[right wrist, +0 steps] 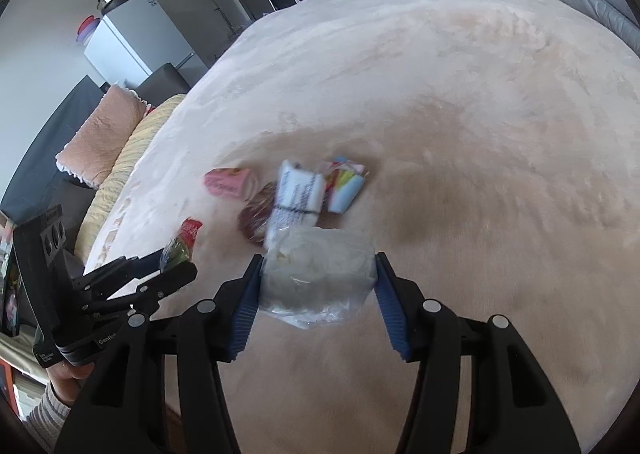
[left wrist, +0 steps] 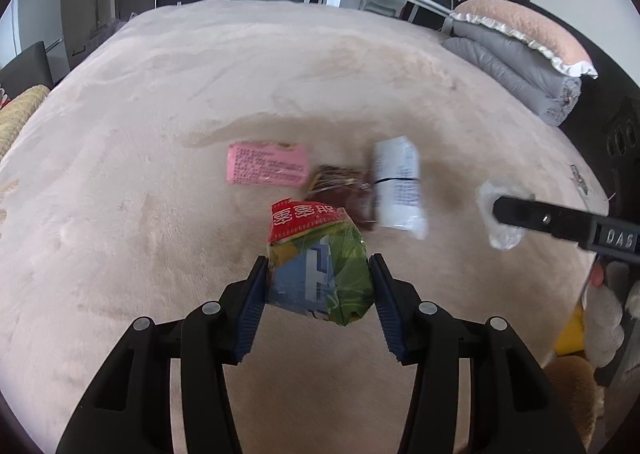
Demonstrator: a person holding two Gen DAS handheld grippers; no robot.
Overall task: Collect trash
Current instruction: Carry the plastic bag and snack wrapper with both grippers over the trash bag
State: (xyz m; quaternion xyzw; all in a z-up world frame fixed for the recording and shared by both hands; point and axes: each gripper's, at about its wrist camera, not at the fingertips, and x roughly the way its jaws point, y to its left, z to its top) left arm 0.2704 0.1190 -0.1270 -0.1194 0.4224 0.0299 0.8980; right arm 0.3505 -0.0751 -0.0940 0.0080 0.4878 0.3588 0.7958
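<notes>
My left fingers (left wrist: 318,278) are clamped on a crumpled snack wrapper (left wrist: 320,266), red at its far end and green and blue lower down, pinched between both blue pads and lifted clear of the bed (left wrist: 280,66). My right fingers (right wrist: 318,278) are clamped on a clear crumpled plastic bag (right wrist: 316,278), whose film bulges out between the pads, also off the bed's beige plush cover.

4 more pieces of trash lie in a loose cluster on the bed just beyond what I hold. A pink packet (left wrist: 267,165) sits farthest left. To its right lies a dark brown wrapper (left wrist: 344,190), and a white packet with blue print (left wrist: 398,186) overlaps the brown one's right edge. In the right wrist view a small colourful packet (right wrist: 345,184) rests touching the white packet's right side.

At the far right corner of the bed a folded grey quilt (left wrist: 516,70) carries a pink pillow (left wrist: 528,30) with a white frill. Another pink pillow (right wrist: 104,134) and a yellow one (right wrist: 132,158) lie at the left edge. A white fridge (right wrist: 136,38) stands beyond the bed on the left.
</notes>
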